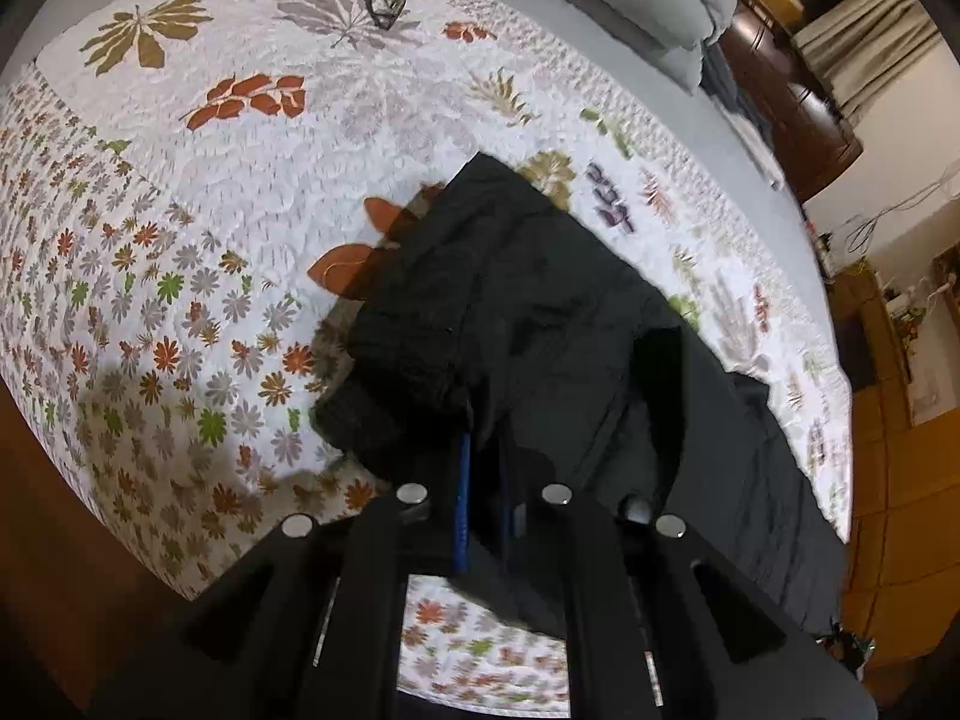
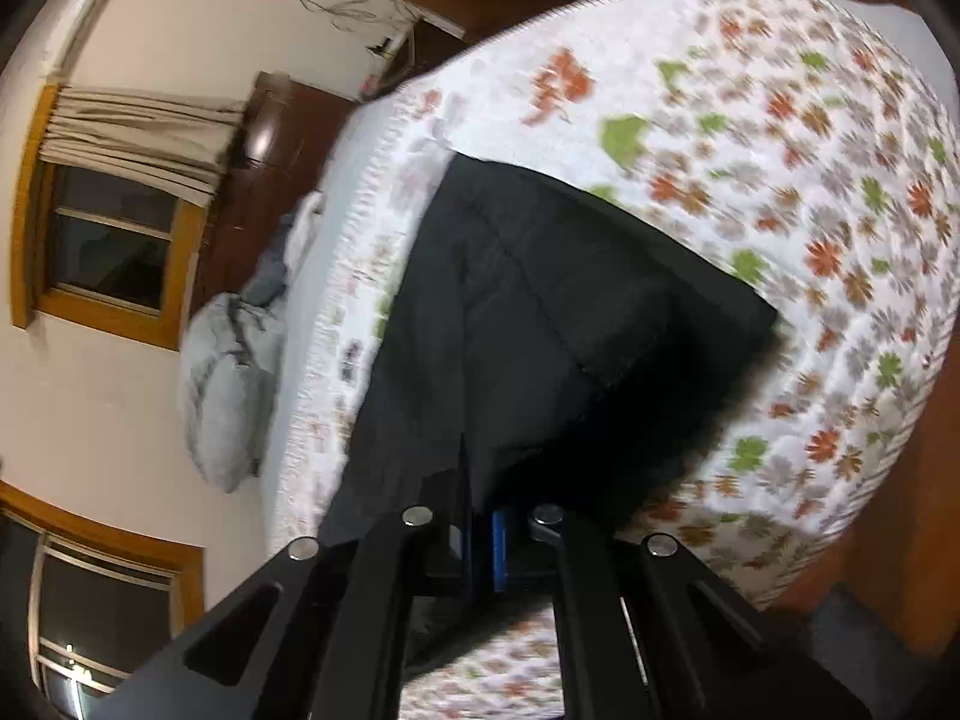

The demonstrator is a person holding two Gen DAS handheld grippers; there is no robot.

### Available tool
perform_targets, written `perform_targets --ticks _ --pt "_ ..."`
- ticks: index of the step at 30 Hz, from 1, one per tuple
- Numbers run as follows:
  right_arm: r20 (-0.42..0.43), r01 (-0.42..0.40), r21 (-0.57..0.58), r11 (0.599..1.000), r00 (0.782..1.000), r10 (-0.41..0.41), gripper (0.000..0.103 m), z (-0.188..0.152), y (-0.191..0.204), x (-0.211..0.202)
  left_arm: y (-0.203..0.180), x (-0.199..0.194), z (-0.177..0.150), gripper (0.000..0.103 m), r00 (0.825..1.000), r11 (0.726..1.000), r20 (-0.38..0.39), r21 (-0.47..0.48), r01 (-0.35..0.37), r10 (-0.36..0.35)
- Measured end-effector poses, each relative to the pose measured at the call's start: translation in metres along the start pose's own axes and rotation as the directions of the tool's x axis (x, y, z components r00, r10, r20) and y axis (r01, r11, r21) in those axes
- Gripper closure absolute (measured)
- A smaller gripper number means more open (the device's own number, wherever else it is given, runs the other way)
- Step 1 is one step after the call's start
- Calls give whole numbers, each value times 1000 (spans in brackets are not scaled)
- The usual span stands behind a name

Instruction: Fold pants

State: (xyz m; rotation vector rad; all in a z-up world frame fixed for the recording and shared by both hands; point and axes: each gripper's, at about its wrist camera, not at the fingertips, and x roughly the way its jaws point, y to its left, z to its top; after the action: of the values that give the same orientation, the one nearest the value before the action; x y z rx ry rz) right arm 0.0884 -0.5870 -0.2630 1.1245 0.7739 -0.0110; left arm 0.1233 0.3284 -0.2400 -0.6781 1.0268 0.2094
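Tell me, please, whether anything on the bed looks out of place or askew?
A pair of glasses lies loose on the floral quilt, far from the work. The black pants are bunched and rumpled at the end near the left claw, not lying flat.

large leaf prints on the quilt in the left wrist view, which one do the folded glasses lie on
The dark-framed folded glasses lie on the big grey leaf print near the far edge of the white floral quilt; the other large prints are olive or orange.
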Motion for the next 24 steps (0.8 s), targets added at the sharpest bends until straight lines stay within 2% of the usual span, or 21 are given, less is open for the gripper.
perform_targets --ticks 2,5,6,8,9,10,11,12,15,18,22,24 --pt "-3 -1 27 1000 1000 1 99 -2 -8 3 2 4 -2 97 1000 1000 -13 0 -7 7" --pt "-13 -14 7 1000 1000 14 98 0 -5 2 1 4 -3 96 1000 1000 -14 27 -2 3" --pt "-26 -23 21 1000 999 23 90 3 -8 2 2 4 -4 92 1000 999 -17 36 0 0" --pt "2 -38 44 998 999 37 70 7 -13 -12 2 1 -5 85 1000 999 -16 43 16 -15" --pt "47 -75 67 995 996 72 56 10 -17 -27 1 -1 -6 71 1000 999 -13 52 17 -16" --pt "79 -89 77 993 993 83 47 11 -20 -38 -1 -9 -9 56 1000 998 5 67 13 -13" --pt "114 -101 85 991 989 91 44 13 -23 -51 -4 -19 -12 24 999 996 49 86 -25 21" --pt "130 -103 88 991 987 91 41 14 -26 -59 -8 -31 -17 15 992 993 119 106 -60 48" --pt "146 -115 110 987 984 99 35 15 -38 -74 -18 -52 -27 14 976 983 205 152 -100 68" --pt "154 -133 130 983 982 112 27 11 -49 -74 -37 -64 -39 13 964 969 263 229 -90 28" --pt "132 -159 150 976 981 139 25 12 -56 -56 -60 -52 -44 12 969 938 248 331 -99 14" --pt "116 -167 157 973 982 150 25 12 -58 -44 -62 -45 -41 12 970 940 242 328 -96 15"
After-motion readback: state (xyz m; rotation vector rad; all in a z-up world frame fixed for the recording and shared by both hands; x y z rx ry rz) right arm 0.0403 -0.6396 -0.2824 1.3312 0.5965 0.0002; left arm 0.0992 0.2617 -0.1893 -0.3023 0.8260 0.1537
